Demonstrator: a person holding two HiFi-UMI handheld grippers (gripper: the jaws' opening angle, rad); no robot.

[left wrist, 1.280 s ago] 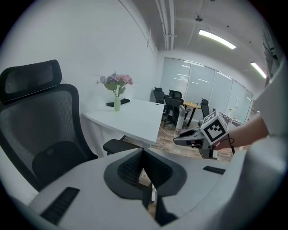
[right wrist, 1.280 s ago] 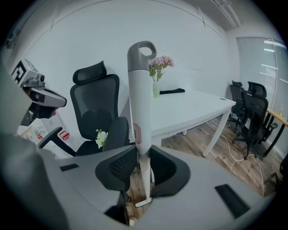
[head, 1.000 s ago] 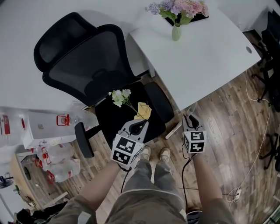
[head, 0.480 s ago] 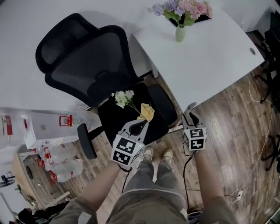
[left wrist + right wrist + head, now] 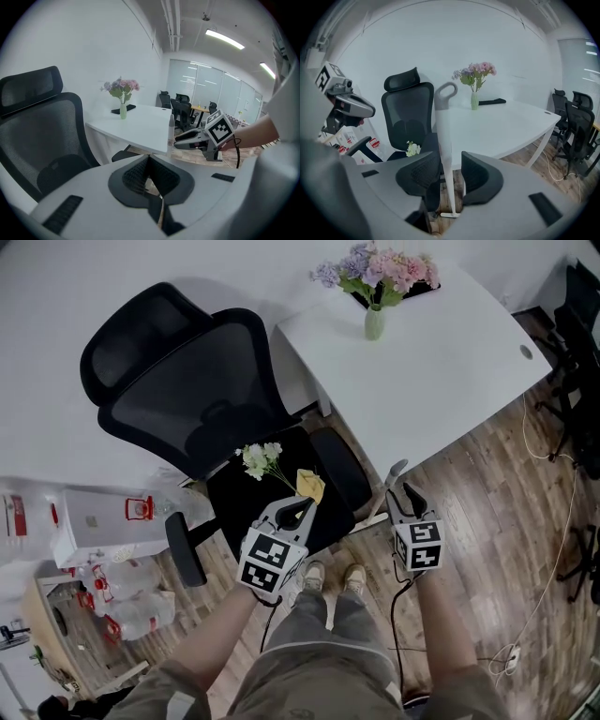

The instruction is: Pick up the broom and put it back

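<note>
One broom [image 5: 442, 136] stood upright against the tabletop [image 5: 501, 124] edge, its long handle passing between the opening fingers of the right gripper [image 5: 451, 174]. The left gripper [image 5: 149, 164], fingers together, hung farther off by the chair [image 5: 187, 381].

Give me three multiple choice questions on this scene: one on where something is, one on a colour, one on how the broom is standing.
1. Where is the vase?
A. on a shelf
B. on the desk
C. on a windowsill

2. What colour is the chair?
A. black
B. white
C. red

3. How is the broom placed?
A. lying flat
B. hanging from a hook
C. upright at the desk's edge

Answers:
1 B, the head view shows the vase of flowers standing on the white desktop.
2 A, its back, headrest and seat are all black.
3 C, the right gripper view shows its handle standing up in front of the desk's corner.
</note>
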